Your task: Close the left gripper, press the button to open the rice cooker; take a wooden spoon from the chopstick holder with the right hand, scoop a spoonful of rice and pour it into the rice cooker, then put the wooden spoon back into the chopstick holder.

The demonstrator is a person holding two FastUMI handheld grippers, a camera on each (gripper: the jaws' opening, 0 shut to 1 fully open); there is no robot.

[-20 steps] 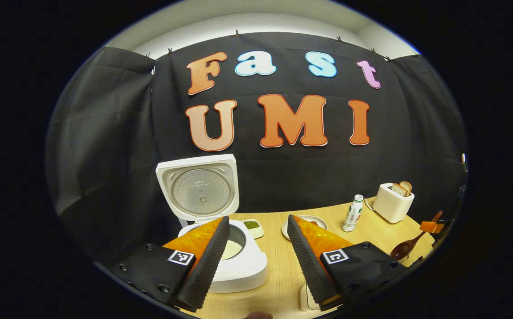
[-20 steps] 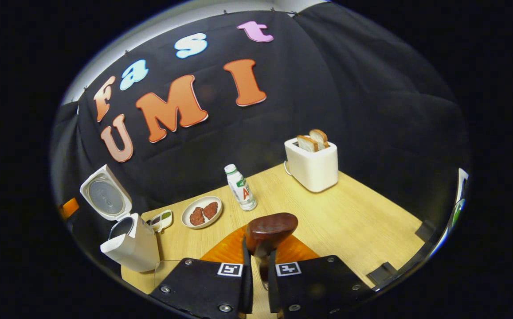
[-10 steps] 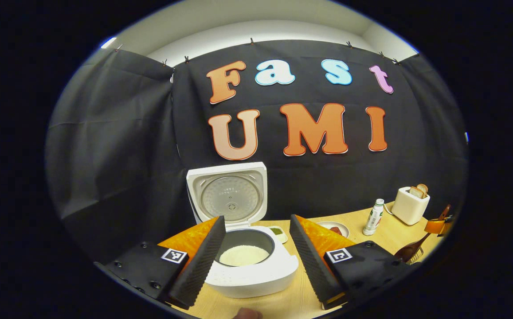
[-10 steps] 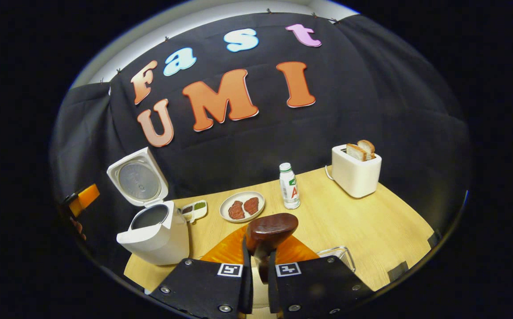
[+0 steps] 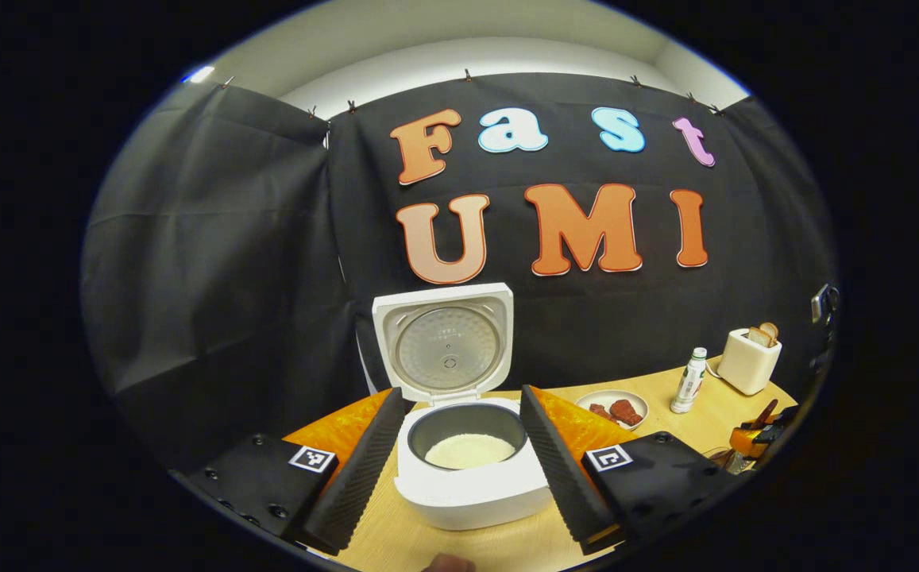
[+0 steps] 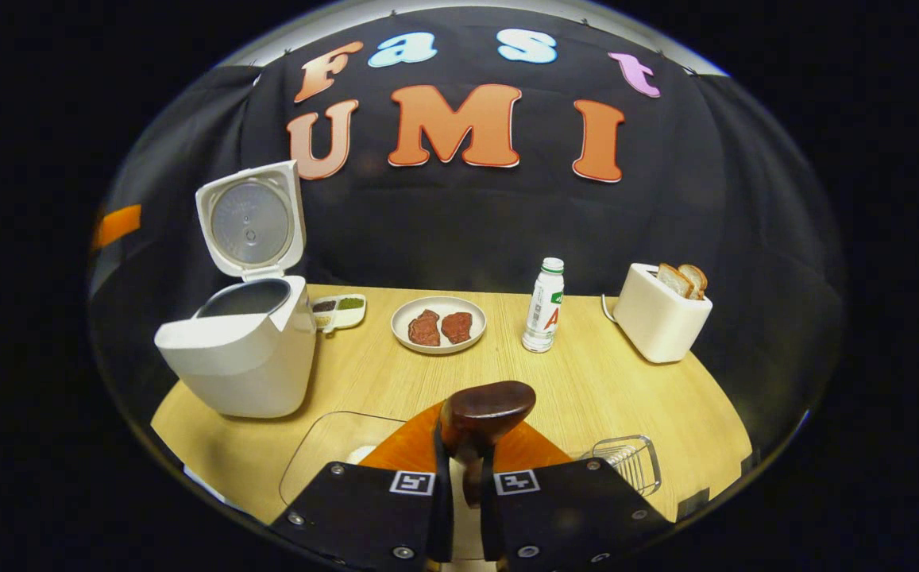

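My right claw (image 6: 459, 469) clenched on the wooden spoon (image 6: 484, 411), left claw (image 5: 459, 465) released, I should lower the spoon level into the wire chopstick holder (image 6: 628, 462) right of the rice cooker (image 6: 238, 349).

White rice cooker (image 6: 241, 361), lid upright and open, white rice in its pot. I see the dark wooden spoon (image 6: 484, 413) bowl-up, chopstick holder (image 6: 630, 461) just beside it.

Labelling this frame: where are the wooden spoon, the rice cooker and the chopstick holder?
wooden spoon (image 6: 484, 409), right gripper view, on its bowl.
rice cooker (image 6: 237, 361), right gripper view, on its side wall.
chopstick holder (image 6: 632, 463), right gripper view, on its wire rim.
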